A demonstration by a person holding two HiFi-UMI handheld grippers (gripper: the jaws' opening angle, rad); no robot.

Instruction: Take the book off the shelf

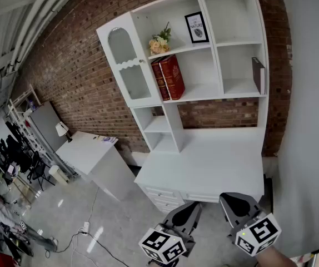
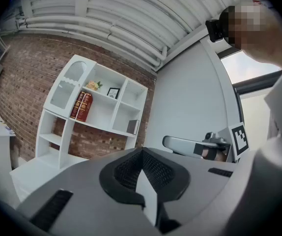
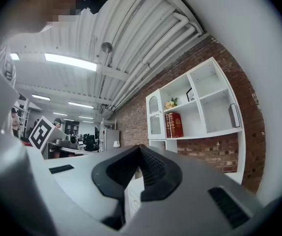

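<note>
The left gripper (image 1: pixel 190 209) and the right gripper (image 1: pixel 234 200) were both closed tight with nothing in them, low down and far from the shelf (image 1: pixel 226 93). The two red books (image 1: pixel 169 78) leaned together in its middle nook. Closed jaws could only shove a book back, or tip its neighbour over.

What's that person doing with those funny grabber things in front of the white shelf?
A person holds a left gripper and a right gripper, low in front of a white desk. Both grippers are shut and empty. Two red books stand on the shelf above the desk, beside some flowers. The grippers are well short of the books, so no book has been taken yet.
</note>
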